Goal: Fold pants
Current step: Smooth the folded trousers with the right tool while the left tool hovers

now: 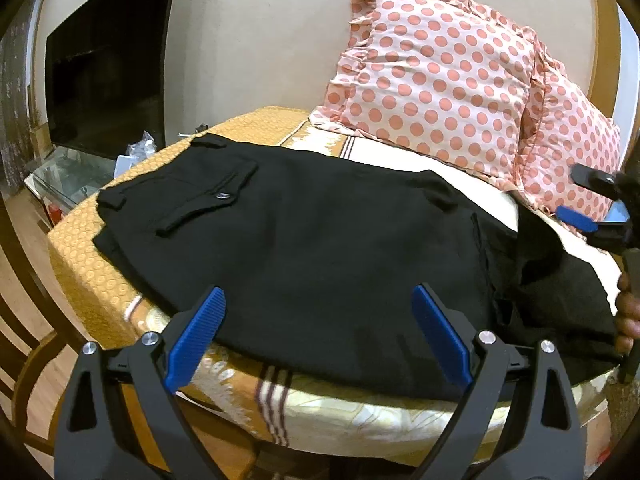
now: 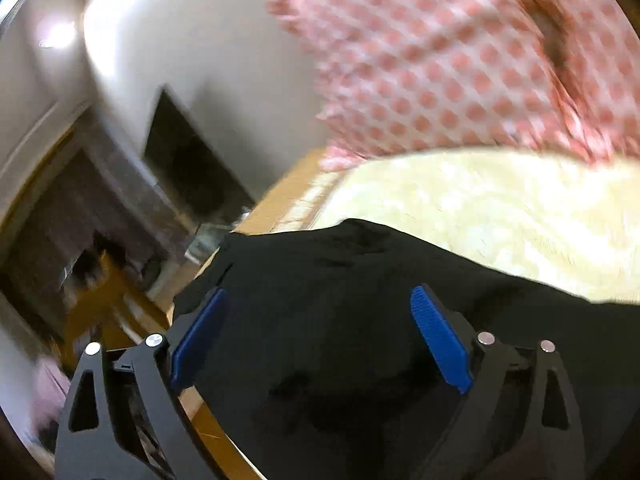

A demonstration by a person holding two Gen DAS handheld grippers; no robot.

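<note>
Lying across the near part of the bed (image 1: 80, 256), on the patterned bedspread, with waistband and back pocket (image 1: 208, 200) toward the left: the black pants (image 1: 320, 248), already doubled into a broad flat stack. Bunching a little at the right end, where loose cloth is trailing toward the spotted pillows (image 1: 440, 76). Hovering just above the near edge of the fabric, fingers spread wide and gripping nothing: the left tool (image 1: 318, 300). Showing at the right edge of the left view beside a hand (image 1: 626, 312), and in its own blurred view standing over the right end of the pants with fingers wide apart: the right tool (image 2: 318, 300); nothing caught between the fingers, as far as the smear allows. Judging from this, sitting between folds, one fold laid down and both tools free. Calling next for a fresh pinch on the rumpled right end, probably both layers together, then carrying it leftward over the waistband half while keeping the edges lined up and the stack from sliding off the bed.
</note>
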